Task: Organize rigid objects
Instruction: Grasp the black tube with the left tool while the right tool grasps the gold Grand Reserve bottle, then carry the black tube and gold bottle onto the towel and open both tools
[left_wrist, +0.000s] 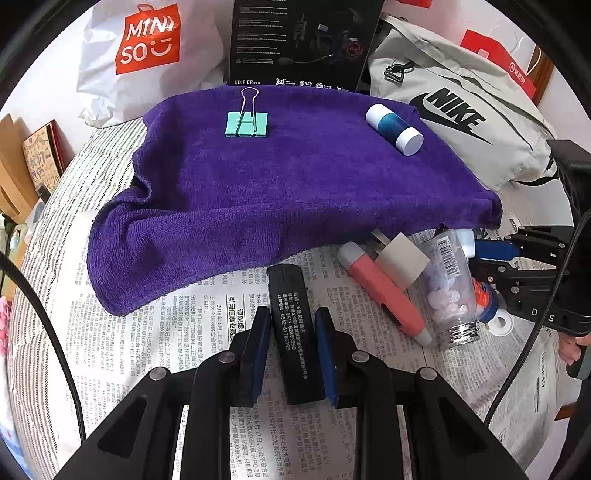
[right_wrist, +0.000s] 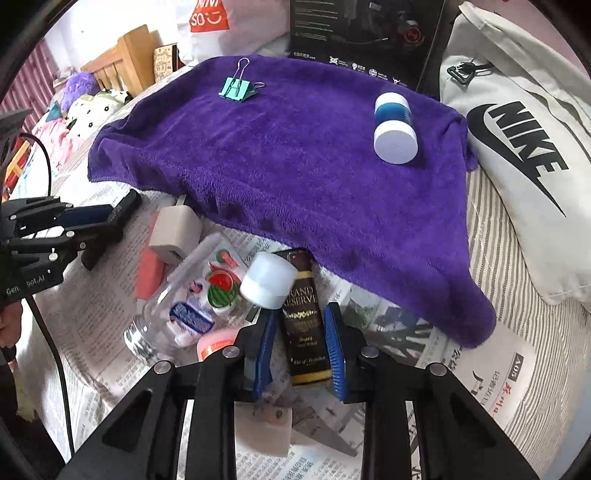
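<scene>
the left tool (left_wrist: 291, 350) straddles a black lighter (left_wrist: 293, 332) on the newspaper (left_wrist: 147, 350), pads close but not clearly clamped, so it may slip. the right tool (right_wrist: 299, 347), spread around a dark "grand reserve" box (right_wrist: 304, 332), could knock the white-capped bottle (right_wrist: 267, 280) touching it.

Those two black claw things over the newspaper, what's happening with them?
A person holds a gripper in each hand and is sorting small items. The left gripper straddles a black lighter on the newspaper; the right gripper straddles a dark labelled box. Whether either is clamped is unclear. A mint binder clip and a blue-and-white container already lie on the purple towel.
</scene>
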